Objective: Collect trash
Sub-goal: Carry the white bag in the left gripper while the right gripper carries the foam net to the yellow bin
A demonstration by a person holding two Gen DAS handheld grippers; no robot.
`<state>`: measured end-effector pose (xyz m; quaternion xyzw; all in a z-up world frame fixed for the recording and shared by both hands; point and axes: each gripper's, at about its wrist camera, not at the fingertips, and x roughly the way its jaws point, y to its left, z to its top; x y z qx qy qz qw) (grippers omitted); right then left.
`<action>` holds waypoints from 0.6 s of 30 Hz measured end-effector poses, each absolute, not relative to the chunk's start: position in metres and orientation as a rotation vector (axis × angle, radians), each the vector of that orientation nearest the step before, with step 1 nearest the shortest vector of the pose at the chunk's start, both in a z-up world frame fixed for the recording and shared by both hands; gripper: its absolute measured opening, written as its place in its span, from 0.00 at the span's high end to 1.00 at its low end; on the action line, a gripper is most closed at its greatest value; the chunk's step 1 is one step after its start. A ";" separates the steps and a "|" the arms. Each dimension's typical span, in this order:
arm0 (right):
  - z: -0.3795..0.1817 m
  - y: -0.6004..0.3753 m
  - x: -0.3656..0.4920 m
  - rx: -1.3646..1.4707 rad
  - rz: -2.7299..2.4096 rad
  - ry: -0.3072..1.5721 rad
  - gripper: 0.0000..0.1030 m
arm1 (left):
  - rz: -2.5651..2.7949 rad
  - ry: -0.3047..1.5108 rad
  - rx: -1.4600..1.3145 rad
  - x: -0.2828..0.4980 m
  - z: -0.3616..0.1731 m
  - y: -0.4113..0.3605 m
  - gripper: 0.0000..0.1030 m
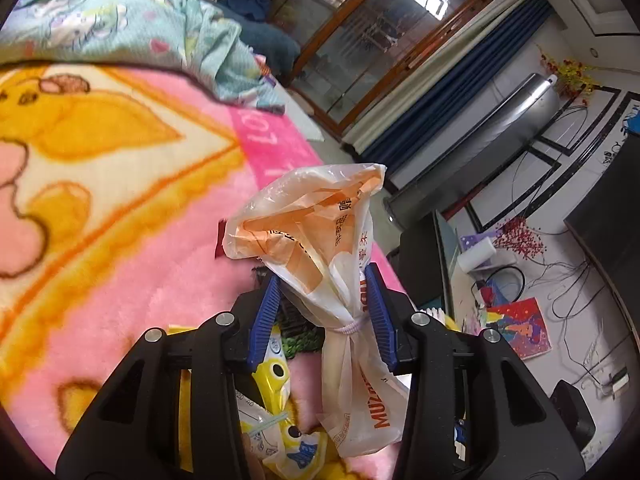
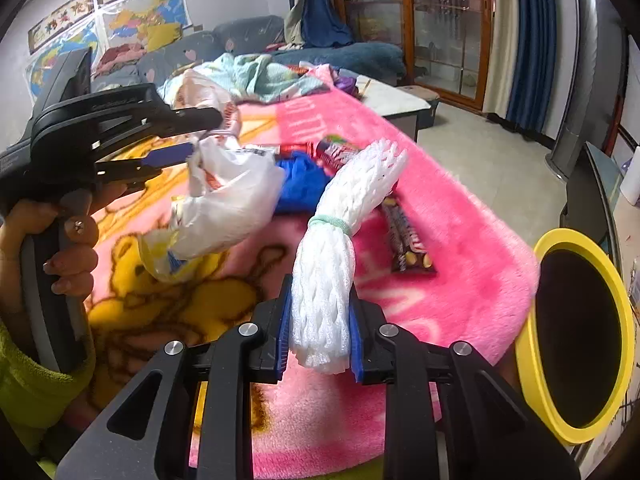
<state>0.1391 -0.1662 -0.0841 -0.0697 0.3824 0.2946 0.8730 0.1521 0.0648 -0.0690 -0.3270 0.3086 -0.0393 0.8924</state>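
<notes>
My left gripper [image 1: 326, 286] is shut on a white and orange plastic bag [image 1: 320, 236] tied with a band, held above the pink blanket [image 1: 132, 264]. The same bag [image 2: 228, 188] and left gripper [image 2: 188, 136] show at the left of the right wrist view. My right gripper [image 2: 320, 300] is shut on a bundle of white foam netting [image 2: 336, 240] bound by a green band. A yellow-rimmed bin [image 2: 576, 336] with a dark inside stands at the right, beside the blanket's edge.
On the blanket [image 2: 460, 240] lie a chocolate bar wrapper [image 2: 408, 240], a red snack wrapper [image 2: 336, 152], a blue cloth [image 2: 300, 184] and a yellow packet [image 1: 276, 384]. A teal quilt [image 1: 132, 20] is heaped at the far end. Cables and clutter [image 1: 560, 292] cover the floor.
</notes>
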 end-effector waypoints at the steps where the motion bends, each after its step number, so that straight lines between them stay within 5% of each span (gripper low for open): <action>1: -0.081 -0.168 0.138 -0.141 0.614 0.791 0.78 | -0.083 0.631 -0.675 0.151 -0.066 0.065 0.66; 18: -0.052 -0.198 0.141 -0.062 0.605 0.734 0.78 | -0.071 0.542 -0.559 0.127 -0.024 0.043 0.67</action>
